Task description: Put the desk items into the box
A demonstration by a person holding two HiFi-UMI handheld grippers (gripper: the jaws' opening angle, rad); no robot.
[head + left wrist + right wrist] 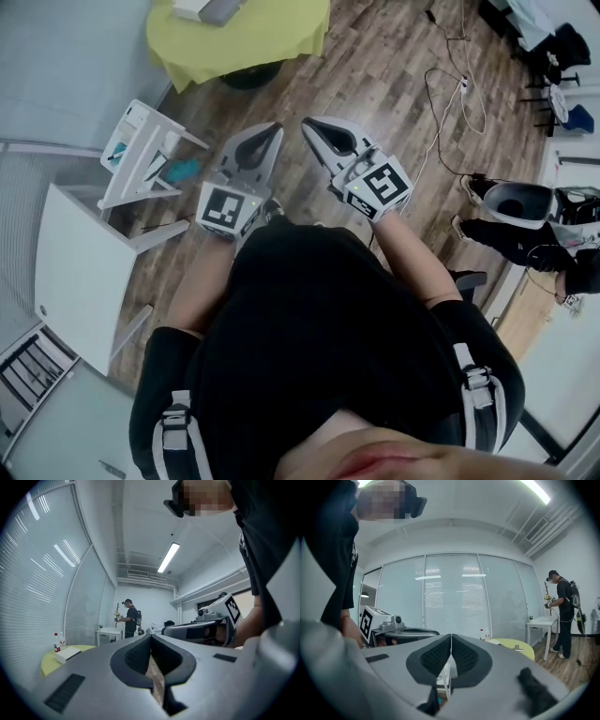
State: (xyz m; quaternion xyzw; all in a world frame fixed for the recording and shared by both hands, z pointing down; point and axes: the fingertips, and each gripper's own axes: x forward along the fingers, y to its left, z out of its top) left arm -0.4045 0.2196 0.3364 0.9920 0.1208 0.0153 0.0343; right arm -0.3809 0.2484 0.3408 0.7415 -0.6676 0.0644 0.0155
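Observation:
I hold both grippers out level in front of my chest, over the wooden floor. In the head view my left gripper [275,128] and right gripper [307,123] sit side by side, both shut with nothing between the jaws. The left gripper view shows its own jaws [151,635] meeting at the tips, and the right gripper view shows the same [451,636]. To the left, a small white table [141,155] carries several items, among them a teal one [183,170]. A flat white box [204,8] lies on the yellow-green round table [281,37] ahead.
A larger white desk [80,272] stands at the left, near the glass wall. Cables [450,94] trail over the floor on the right, where a person in black [525,230] is. Another person [562,616] stands at a far white table [541,620].

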